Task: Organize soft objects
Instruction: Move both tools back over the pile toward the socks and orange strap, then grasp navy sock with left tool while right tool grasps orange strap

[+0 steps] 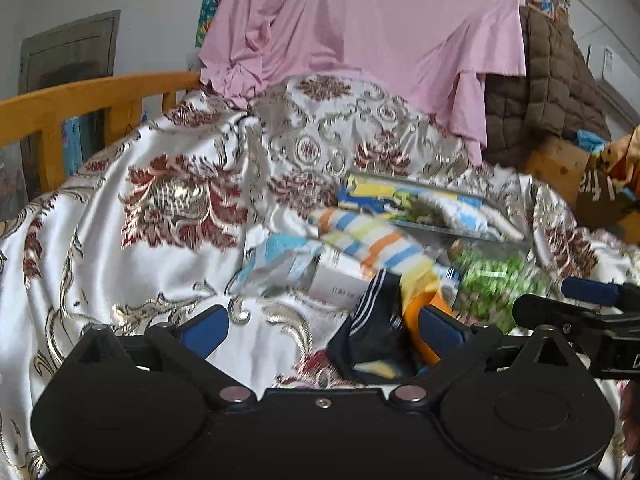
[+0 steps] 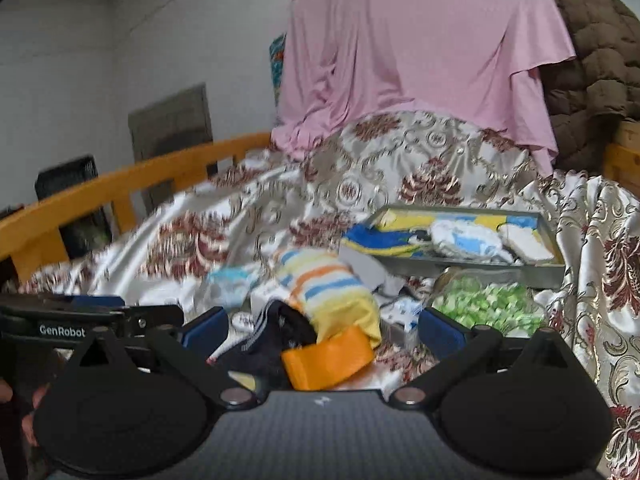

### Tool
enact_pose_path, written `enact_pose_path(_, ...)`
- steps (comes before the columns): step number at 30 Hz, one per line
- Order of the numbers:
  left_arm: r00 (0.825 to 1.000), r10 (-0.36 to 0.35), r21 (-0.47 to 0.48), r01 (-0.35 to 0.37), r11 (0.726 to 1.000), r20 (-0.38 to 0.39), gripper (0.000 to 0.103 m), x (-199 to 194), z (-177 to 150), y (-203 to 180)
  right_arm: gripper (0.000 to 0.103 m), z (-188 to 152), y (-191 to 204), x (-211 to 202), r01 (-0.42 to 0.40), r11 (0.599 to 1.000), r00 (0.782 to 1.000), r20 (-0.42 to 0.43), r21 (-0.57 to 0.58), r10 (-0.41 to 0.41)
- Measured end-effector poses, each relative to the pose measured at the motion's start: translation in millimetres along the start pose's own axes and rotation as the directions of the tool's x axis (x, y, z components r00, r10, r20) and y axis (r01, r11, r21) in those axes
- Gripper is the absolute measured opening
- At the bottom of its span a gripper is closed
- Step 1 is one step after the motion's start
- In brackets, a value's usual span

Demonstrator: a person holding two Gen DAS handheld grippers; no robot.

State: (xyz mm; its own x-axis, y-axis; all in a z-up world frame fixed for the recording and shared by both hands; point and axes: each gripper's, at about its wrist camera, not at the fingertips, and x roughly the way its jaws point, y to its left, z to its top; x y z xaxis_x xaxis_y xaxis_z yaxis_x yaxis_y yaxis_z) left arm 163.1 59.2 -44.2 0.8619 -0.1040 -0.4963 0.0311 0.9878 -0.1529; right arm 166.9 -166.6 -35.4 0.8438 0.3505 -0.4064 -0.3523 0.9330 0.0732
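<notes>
A white satin bedspread with red and gold floral print (image 1: pixel 168 208) covers the bed, backed by a draped pink sheet (image 1: pixel 360 28) and edged by an orange wooden bed rail (image 1: pixel 80 96). On the bedspread, towards the far right, sits a shallow grey metal tray (image 2: pixel 552 270) that already holds folded yellow-and-blue and white cloths. Near the tray lies a clear bag of green pieces (image 2: pixel 488 304), and in front of both is a loose heap: a striped sock in yellow, orange and blue (image 2: pixel 320 284), a dark navy sock with white stripes (image 1: pixel 372 332) and a small orange cloth piece (image 2: pixel 328 356), all touching one another. The main risk, as I judge it, is that the heaped items overlap so closely that a closing pinch gathers two at once, or catches a fold of the slippery bedspread and drags the tray. The blur in both views also suggests an imprecise approach. The left tool (image 1: pixel 324 330) stands spread wide and holds nothing, with the navy sock lying just inside its right finger. The right tool (image 2: pixel 322 330) is likewise wide and empty, with the navy sock and orange piece lying between its fingers but not pinched.
</notes>
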Motion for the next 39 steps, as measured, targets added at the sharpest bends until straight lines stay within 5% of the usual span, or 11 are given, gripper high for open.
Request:
enact_pose_path(10,0.998,-0.016,0.189,0.028,0.982,-0.063,0.101,24,-16,-8,0.103,-18,-6,30,0.045,0.999,0.986,-0.161,-0.005,-0.045)
enact_pose_path(25,0.956,-0.196,0.239,0.247,0.939,-0.218,0.093,67,-16,-4,0.103,-29,-11,57,0.073,0.994,0.984,-0.158,-0.08,-0.085)
enact_pose_path(39,0.901,-0.341,0.039,0.364,0.931,-0.267,0.063,97,-12,9,0.098,-41,6,78,0.06,0.975,0.986,-0.138,-0.212,-0.091)
